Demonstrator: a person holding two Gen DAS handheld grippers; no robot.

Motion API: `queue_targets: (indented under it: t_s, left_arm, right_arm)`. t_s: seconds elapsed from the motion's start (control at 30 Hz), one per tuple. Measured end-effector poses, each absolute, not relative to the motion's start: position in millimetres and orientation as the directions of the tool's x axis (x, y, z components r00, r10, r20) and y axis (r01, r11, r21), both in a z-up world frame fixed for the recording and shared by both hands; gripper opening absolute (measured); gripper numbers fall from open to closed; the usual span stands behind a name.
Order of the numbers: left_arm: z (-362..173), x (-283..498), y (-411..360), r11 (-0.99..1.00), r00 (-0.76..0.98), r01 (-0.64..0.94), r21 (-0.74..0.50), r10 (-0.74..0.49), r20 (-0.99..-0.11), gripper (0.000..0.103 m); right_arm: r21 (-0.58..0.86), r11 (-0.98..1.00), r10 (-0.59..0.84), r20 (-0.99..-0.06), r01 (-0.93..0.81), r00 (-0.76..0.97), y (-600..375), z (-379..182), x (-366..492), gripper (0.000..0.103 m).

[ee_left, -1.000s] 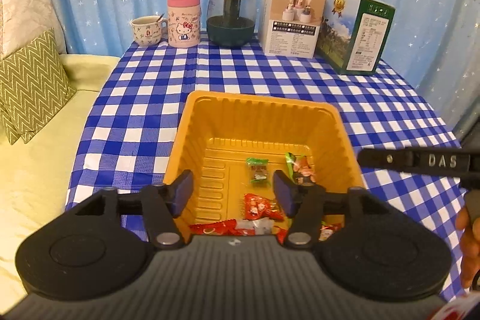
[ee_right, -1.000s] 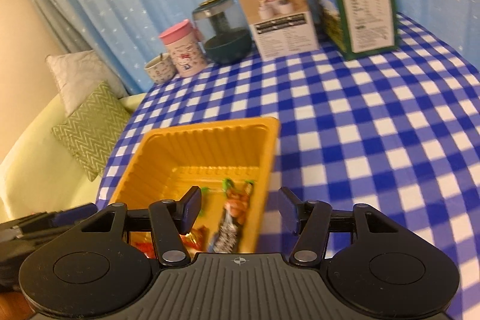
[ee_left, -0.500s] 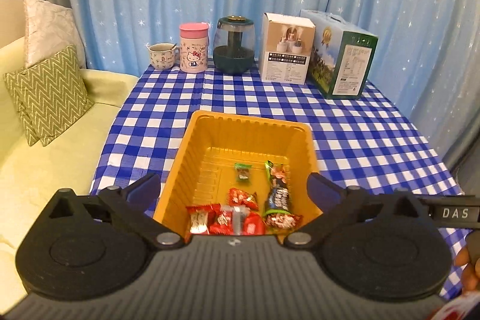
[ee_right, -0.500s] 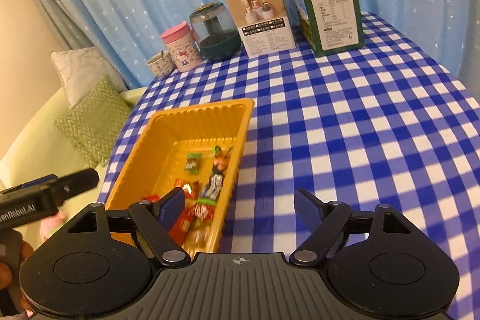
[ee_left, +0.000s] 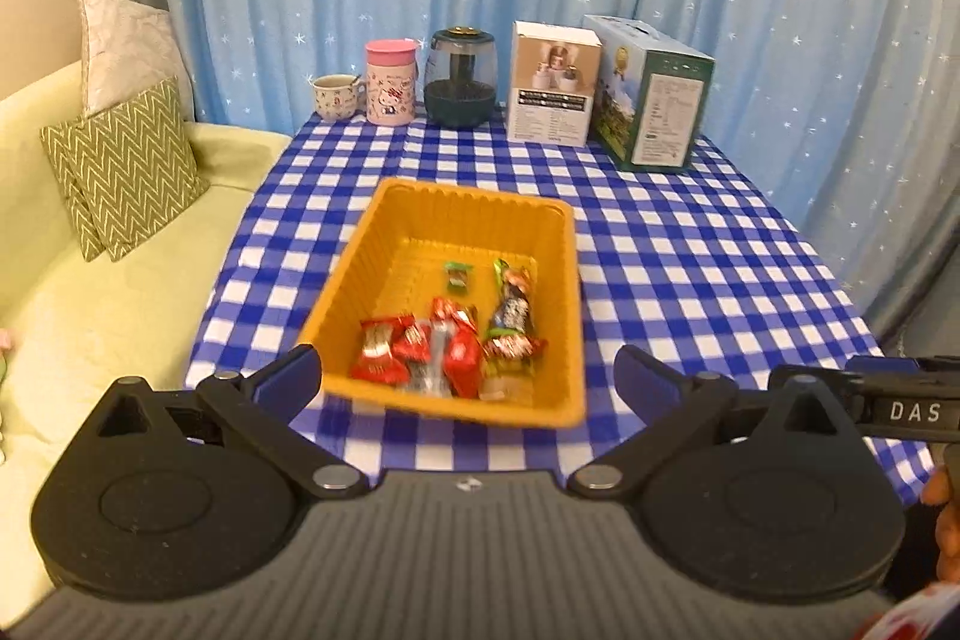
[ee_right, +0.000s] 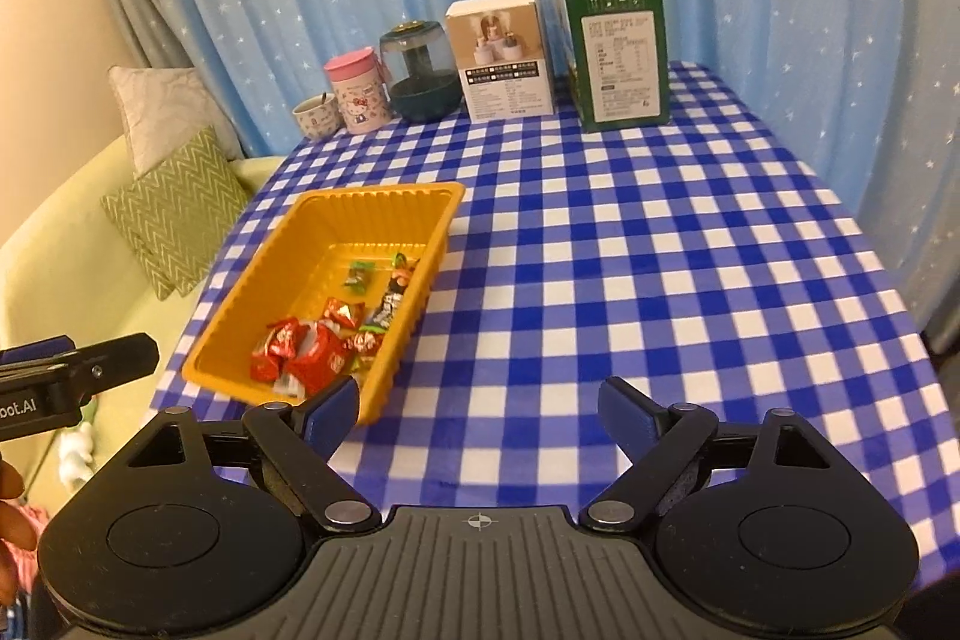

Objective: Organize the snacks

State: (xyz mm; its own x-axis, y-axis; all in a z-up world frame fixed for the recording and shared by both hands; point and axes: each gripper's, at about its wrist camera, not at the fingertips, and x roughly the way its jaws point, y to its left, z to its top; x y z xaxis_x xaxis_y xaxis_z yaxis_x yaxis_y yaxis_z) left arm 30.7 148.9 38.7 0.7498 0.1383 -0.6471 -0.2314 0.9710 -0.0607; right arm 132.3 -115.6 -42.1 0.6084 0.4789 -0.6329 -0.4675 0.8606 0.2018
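Observation:
An orange plastic tray (ee_left: 384, 244) (ee_right: 252, 304) sits on the blue checked tablecloth near the table's front left. It holds several wrapped snacks: red packets (ee_left: 384, 349) (ee_right: 312, 352), a dark bar (ee_left: 510, 307) (ee_right: 393, 301) and a small green candy (ee_left: 457, 274) (ee_right: 358, 274). My left gripper (ee_left: 468, 376) is open and empty, held back from the tray's near edge. My right gripper (ee_right: 477, 403) is open and empty, to the right of the tray over the cloth.
At the table's back stand a cup (ee_left: 336, 95), a pink Hello Kitty mug (ee_left: 391, 83), a dark glass jar (ee_left: 461, 77), a white box (ee_left: 553, 83) and a green box (ee_left: 654, 103). A yellow sofa with cushions (ee_left: 120, 160) lies left. Blue curtains hang behind.
Both grippers have opened wide and pulled back and up from the tray. The tray and the snacks in it stay where they were.

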Motion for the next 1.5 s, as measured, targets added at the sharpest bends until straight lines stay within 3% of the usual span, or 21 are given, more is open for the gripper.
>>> queue_targets:
  t_s: [0.67, 1.5]
  left_arm:
    - [47, -48, 105, 0.970, 0.750, -0.244, -0.017, 0.177, -0.637, 0.103]
    - [48, -55, 93, 0.974, 0.766, -0.227, -0.022, 0.164, -0.621, 0.103]
  right_arm:
    - [0.167, 0.860, 0.478, -0.596, -0.483, 0.645, -147, -33, 36, 0.088]
    - [0.129, 0.868, 0.462, -0.563, -0.480, 0.685, -156, -26, 18, 0.088]
